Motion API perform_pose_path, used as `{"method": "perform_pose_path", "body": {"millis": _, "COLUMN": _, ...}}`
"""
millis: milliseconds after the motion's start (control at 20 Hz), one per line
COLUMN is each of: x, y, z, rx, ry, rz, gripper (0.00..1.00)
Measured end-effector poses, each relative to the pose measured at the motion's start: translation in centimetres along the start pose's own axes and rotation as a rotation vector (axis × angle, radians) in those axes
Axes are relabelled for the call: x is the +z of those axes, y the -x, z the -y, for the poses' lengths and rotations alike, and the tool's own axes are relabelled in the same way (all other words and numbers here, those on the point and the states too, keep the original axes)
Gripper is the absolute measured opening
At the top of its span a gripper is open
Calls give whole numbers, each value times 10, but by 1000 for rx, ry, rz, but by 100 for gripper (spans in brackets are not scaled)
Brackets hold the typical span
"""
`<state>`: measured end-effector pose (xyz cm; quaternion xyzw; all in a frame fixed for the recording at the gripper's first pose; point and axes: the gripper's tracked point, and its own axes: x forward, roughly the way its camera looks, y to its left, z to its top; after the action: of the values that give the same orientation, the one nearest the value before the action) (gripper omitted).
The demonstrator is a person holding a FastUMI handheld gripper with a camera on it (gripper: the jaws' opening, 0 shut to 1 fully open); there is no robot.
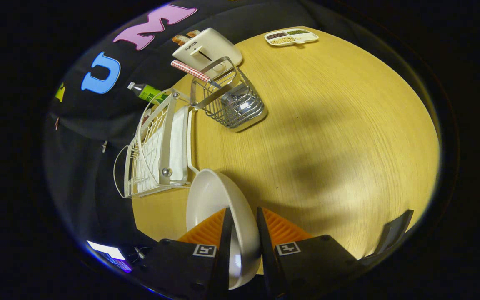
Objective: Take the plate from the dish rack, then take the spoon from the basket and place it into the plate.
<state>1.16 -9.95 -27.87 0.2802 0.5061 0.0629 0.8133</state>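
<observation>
A white plate [215, 200] stands on edge between my fingers, held above the wooden table [327, 125]. My gripper [244, 218] is shut on the plate's rim, one finger on each face. The white wire dish rack [156, 146] stands just beyond the plate, with no dishes in its slots. Farther off sits a metal wire basket [233, 102]; a spoon with a red-and-white checked handle [190, 70] sticks out of it, its bowl down inside the basket.
A cream toaster [206, 48] stands behind the basket. A green-labelled bottle [146, 91] lies near the rack's far end. A white divided tray of grains [292, 36] sits at the table's far edge. A lit screen [108, 252] glows beside my fingers.
</observation>
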Motion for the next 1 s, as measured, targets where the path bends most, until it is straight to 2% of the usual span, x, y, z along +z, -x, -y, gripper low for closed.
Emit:
{"method": "perform_pose_path", "body": {"millis": 50, "x": 3, "y": 3, "z": 4, "rx": -11, "ry": 16, "rz": 9, "gripper": 38}}
{"method": "perform_pose_path", "body": {"millis": 150, "x": 11, "y": 5, "z": 9, "rx": -22, "ry": 66, "rz": 39, "gripper": 49}}
{"method": "perform_pose_path", "body": {"millis": 250, "x": 22, "y": 12, "z": 1, "rx": 4, "ry": 120, "rz": 87, "gripper": 59}}
{"method": "perform_pose_path", "body": {"millis": 300, "x": 29, "y": 14, "z": -2, "rx": 12, "ry": 154, "rz": 119, "gripper": 69}}
{"method": "perform_pose_path", "body": {"millis": 400, "x": 42, "y": 22, "z": -10, "rx": 11, "ry": 234, "rz": 184, "gripper": 97}}
{"method": "perform_pose_path", "body": {"millis": 650, "x": 85, "y": 40, "z": -47, "rx": 7, "ry": 455, "rz": 364, "gripper": 99}}
{"method": "perform_pose_path", "body": {"millis": 800, "x": 112, "y": 48, "z": -75, "rx": 32, "ry": 521, "rz": 457, "gripper": 98}}
{"method": "perform_pose_path", "body": {"millis": 1000, "x": 155, "y": 50, "z": -98, "rx": 18, "ry": 578, "rz": 553, "gripper": 99}}
